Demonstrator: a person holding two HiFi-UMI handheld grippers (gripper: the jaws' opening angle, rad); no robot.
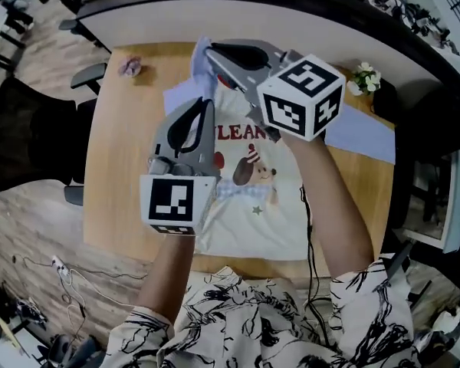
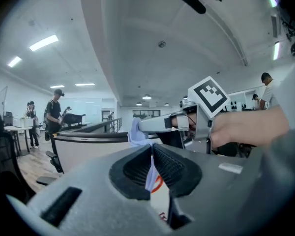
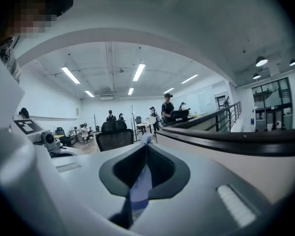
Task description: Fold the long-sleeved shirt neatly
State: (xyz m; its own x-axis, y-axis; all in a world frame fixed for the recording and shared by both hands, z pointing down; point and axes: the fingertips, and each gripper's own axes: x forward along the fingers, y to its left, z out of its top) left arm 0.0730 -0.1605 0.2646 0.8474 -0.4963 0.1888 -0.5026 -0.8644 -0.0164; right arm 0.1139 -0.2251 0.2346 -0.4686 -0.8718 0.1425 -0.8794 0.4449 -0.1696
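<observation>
2 arms (image 1: pixel 333 205) are holding both grippers up over the tabletop (image 1: pixel 115 175), right by the camera. The left claw (image 2: pixel 152 149) is clenching white cloth of the shirt (image 1: pixel 245 205), squeezing it tight between its pads. The right claw (image 3: pixel 146 146), a bit further out, is clamping a light-blue bit of the same shirt. Can't tell if that's sleeve or shoulder.

Below them the rest of the shirt is lying front-up across the middle of the wooden tabletop, showing its bear print (image 1: pixel 253 171) and red letters. 1 blue sleeve (image 1: pixel 360 140) is sticking out to the right.

Further back, a small purple thing (image 1: pixel 130 67) is sitting near the far left corner, and white flowers (image 1: pixel 364 75) are showing by the far right corner. Way off, people (image 3: pixel 168 107) are standing around the office.
</observation>
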